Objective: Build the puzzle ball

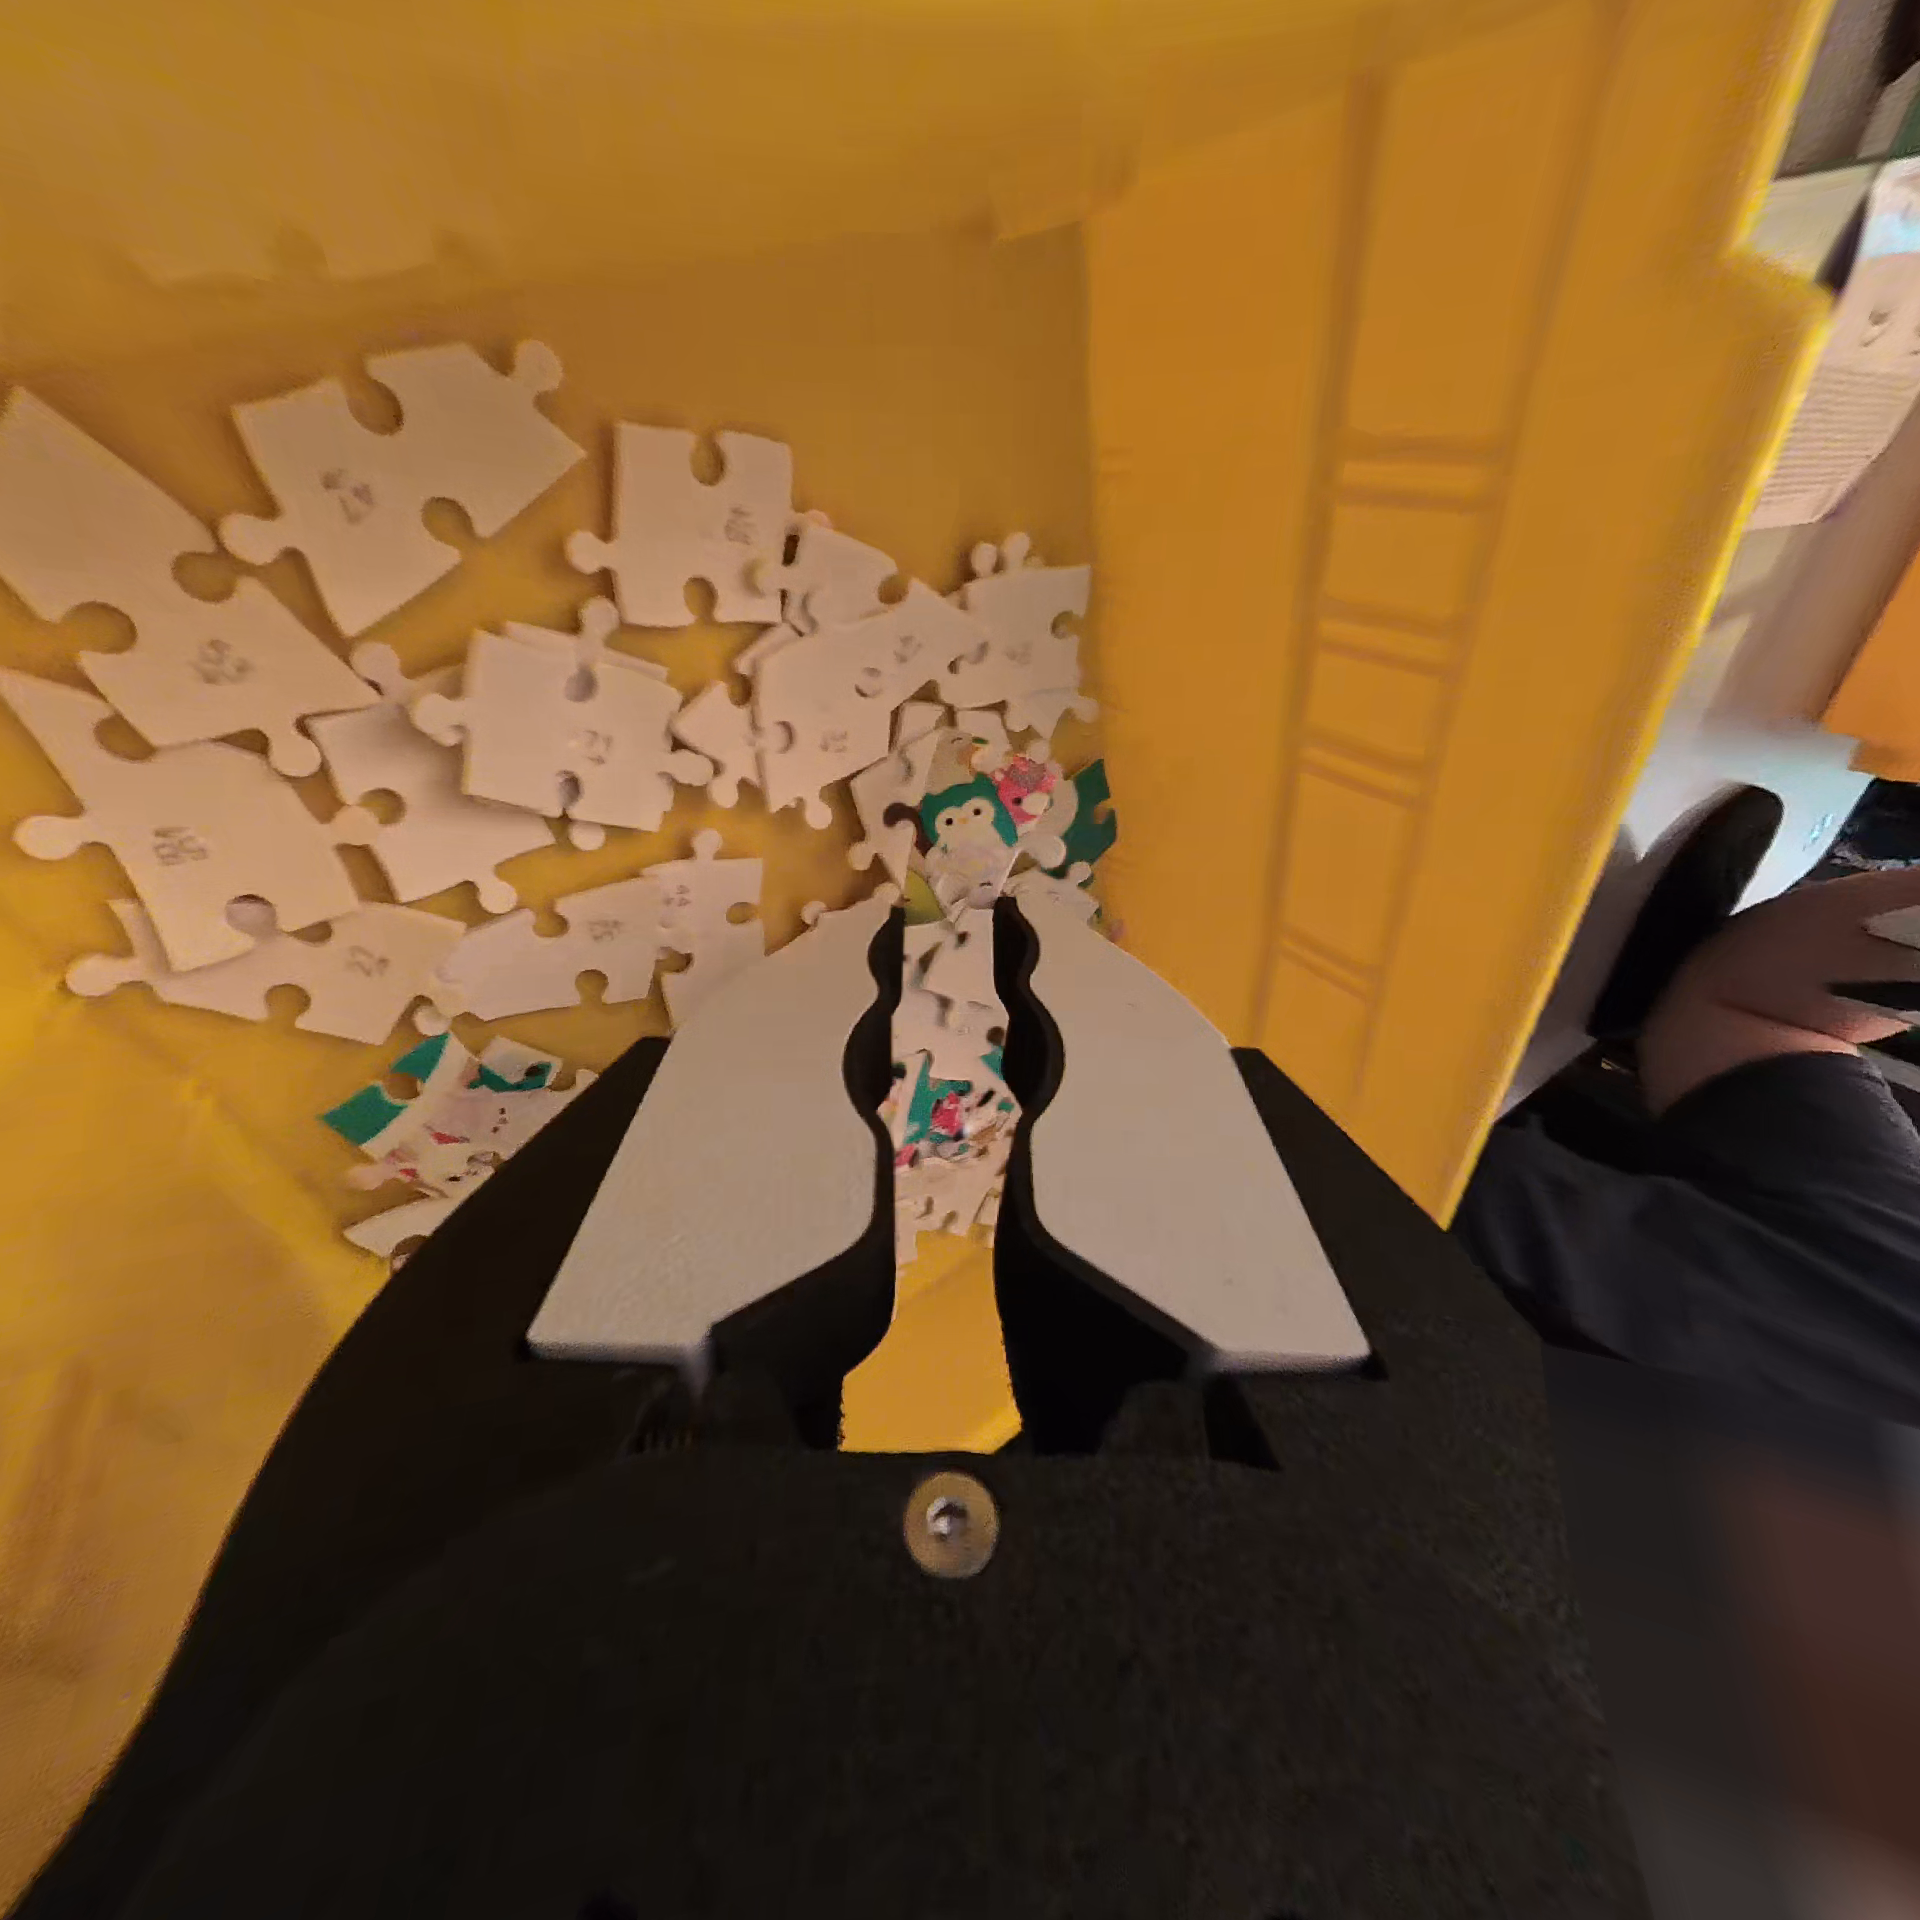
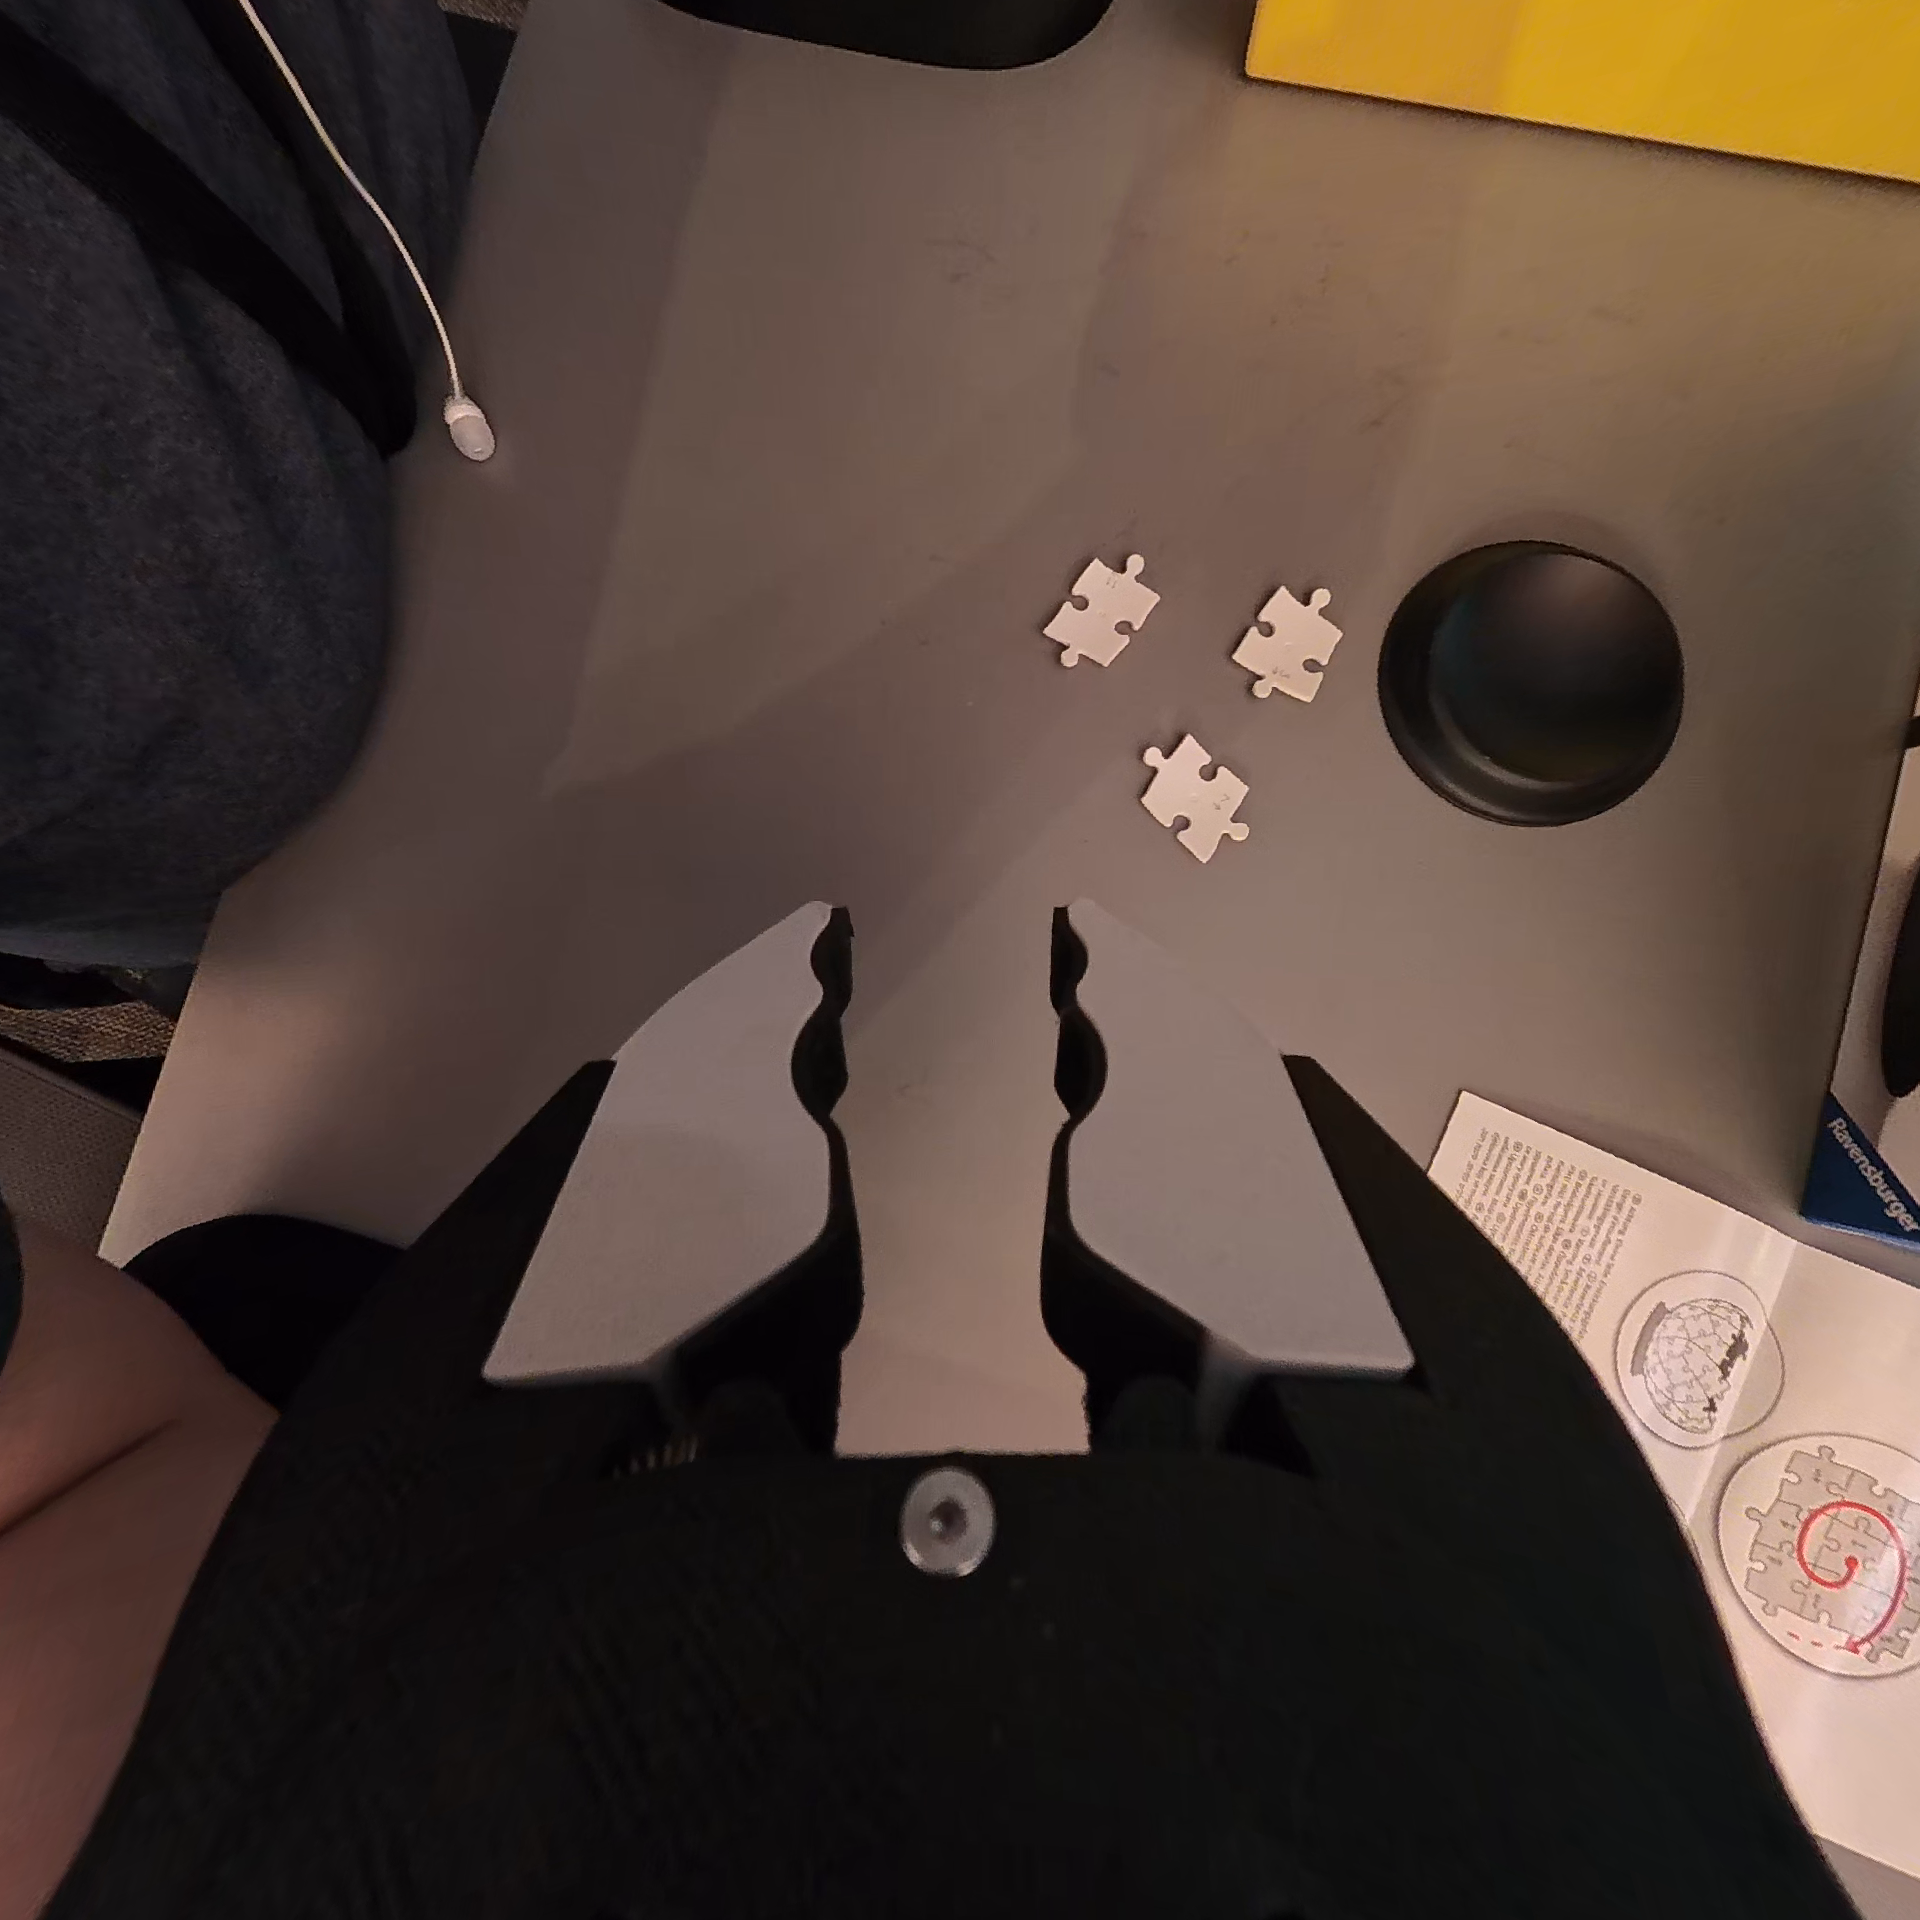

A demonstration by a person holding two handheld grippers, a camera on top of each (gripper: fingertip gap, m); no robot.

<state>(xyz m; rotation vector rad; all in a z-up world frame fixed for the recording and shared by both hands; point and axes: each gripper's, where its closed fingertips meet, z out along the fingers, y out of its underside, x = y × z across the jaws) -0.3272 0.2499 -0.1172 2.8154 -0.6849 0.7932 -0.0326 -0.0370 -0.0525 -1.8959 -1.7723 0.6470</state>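
My left gripper reaches into a yellow bin that holds several puzzle pieces, most of them white side up. A few printed pieces lie in the bin's right corner, just past the fingertips. The jaws stand a narrow gap apart over this heap, and I cannot tell whether they pinch a piece. My right gripper is open and empty above a grey table. Three white pieces lie face down ahead of it, to the right: one, a second and the nearest.
A round black grommet hole sits in the table right of the three pieces. An instruction sheet and a blue box lie at the right. The bin's corner is at the far right. A person's dark clothing and white cord are left. Tip to tip, the grippers are about 40 centimeters apart.
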